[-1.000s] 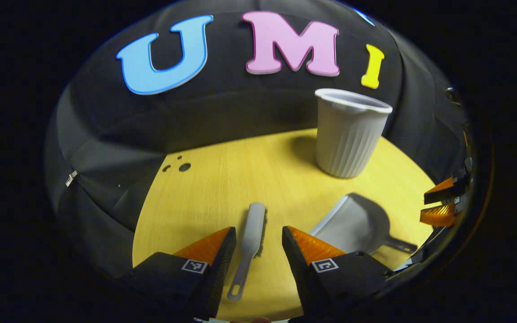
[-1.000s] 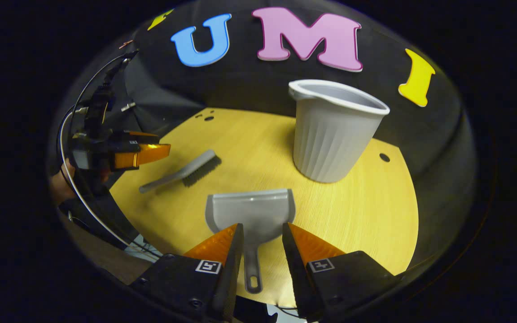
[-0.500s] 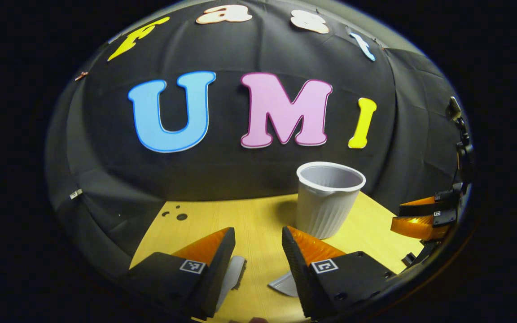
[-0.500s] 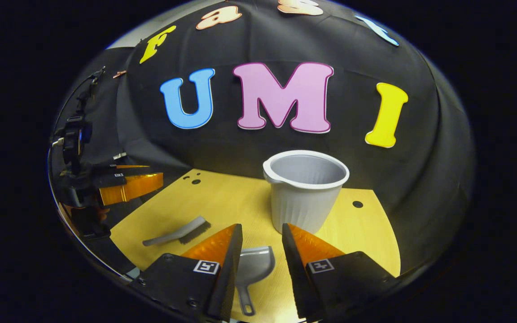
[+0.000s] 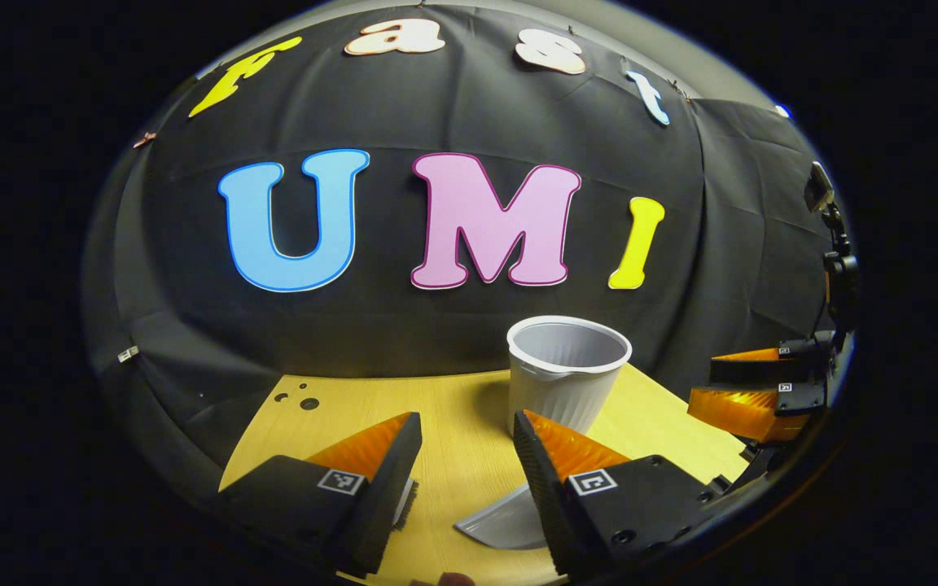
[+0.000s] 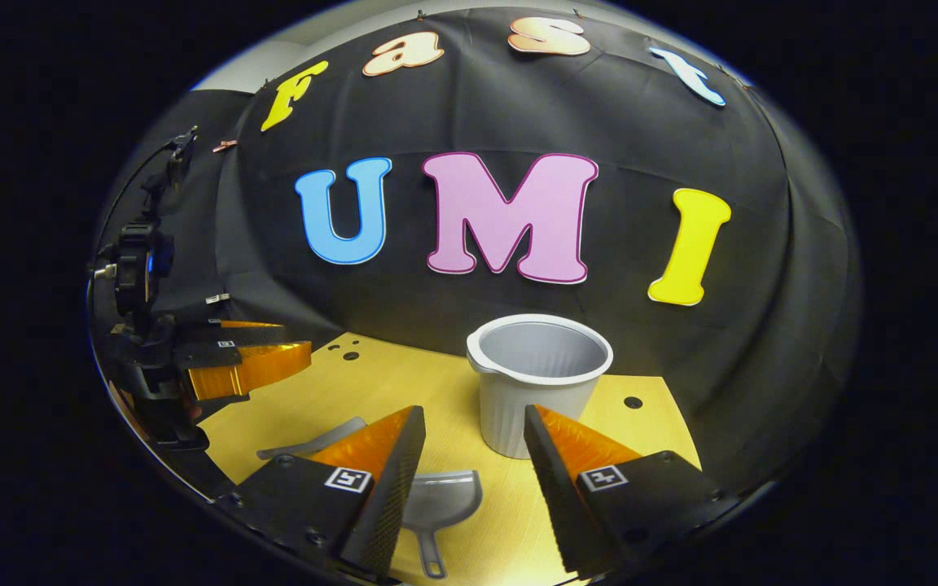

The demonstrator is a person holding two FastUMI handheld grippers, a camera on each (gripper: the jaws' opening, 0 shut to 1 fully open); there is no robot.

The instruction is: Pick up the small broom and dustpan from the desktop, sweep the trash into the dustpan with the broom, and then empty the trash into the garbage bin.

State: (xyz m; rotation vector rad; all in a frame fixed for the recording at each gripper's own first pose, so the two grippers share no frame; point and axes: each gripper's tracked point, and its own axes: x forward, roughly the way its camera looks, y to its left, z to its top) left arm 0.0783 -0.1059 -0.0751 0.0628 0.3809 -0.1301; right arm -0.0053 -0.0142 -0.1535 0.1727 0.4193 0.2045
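Grey dustpan [image 6: 440, 502] lies below right tongs [image 6: 469, 423] — untouched

Broom [image 5: 405, 498] mostly hidden behind left gripper's [image 5: 462, 433] near finger; bristle sliver alone visible. Dustpan [image 5: 501, 517] partly covered by the other finger, handle out of sight. In right gripper view, broom [image 6: 310, 442] head hidden behind right gripper's [image 6: 473, 425] finger, handle alone showing. Dustpan [image 6: 440, 505] edge tucked under same finger. Bin [image 6: 538, 382] base covered by the fingertips. Bin contents impossible to tell.
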